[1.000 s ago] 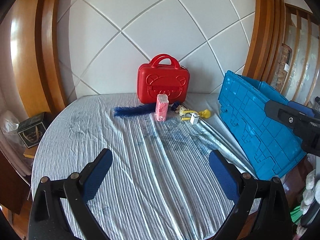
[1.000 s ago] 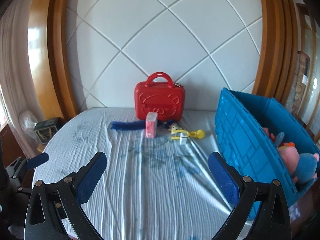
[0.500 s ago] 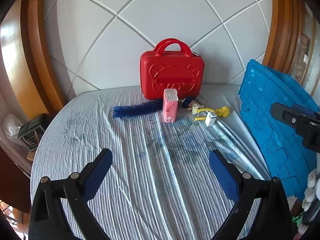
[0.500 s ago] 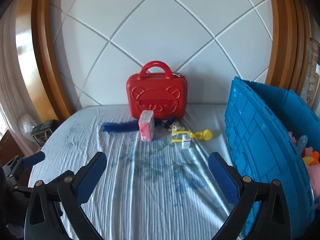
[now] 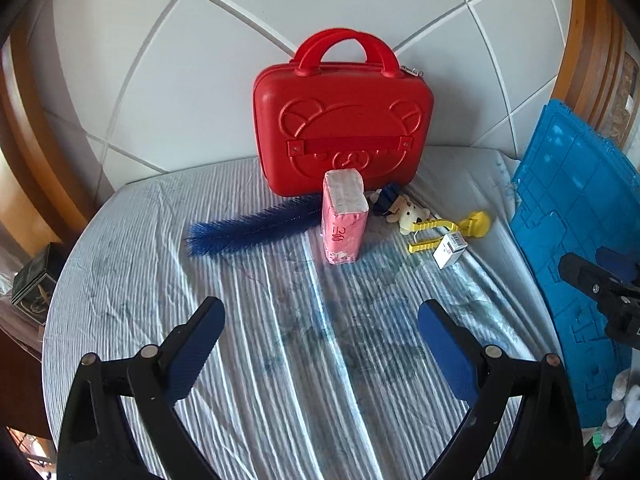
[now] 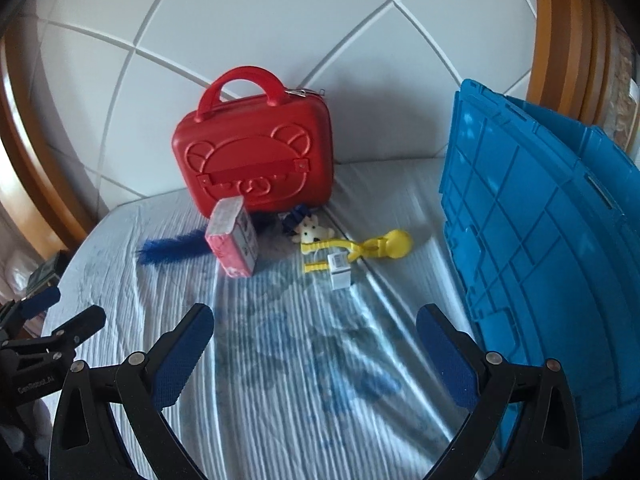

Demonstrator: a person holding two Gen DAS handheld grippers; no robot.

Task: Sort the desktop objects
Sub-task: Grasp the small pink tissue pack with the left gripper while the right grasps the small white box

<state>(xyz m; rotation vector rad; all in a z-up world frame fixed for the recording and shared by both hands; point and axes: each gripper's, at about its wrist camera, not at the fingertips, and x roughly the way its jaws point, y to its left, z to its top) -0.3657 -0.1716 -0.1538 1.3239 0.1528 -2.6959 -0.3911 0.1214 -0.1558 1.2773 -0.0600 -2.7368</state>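
Note:
A red bear-face case (image 5: 342, 128) (image 6: 256, 160) stands at the back of the striped cloth. In front of it are a pink tissue pack (image 5: 344, 216) (image 6: 234, 240), a blue bristle brush (image 5: 248, 232) (image 6: 172, 248), a small plush bear (image 5: 412, 214) (image 6: 312, 232), a yellow clip toy (image 5: 456, 228) (image 6: 360, 246) and a small white box (image 5: 450, 250) (image 6: 339, 270). My left gripper (image 5: 320, 344) is open and empty, short of the pack. My right gripper (image 6: 316, 344) is open and empty, short of the white box.
A blue plastic crate (image 5: 580, 248) (image 6: 552, 224) stands at the right edge. A dark box (image 5: 30, 280) sits off the table on the left. Padded white wall panels lie behind the case. The other gripper shows at each view's side.
Both grippers have moved forward toward the objects, which look larger and nearer now. Both stay open. Nothing on the cloth has moved.

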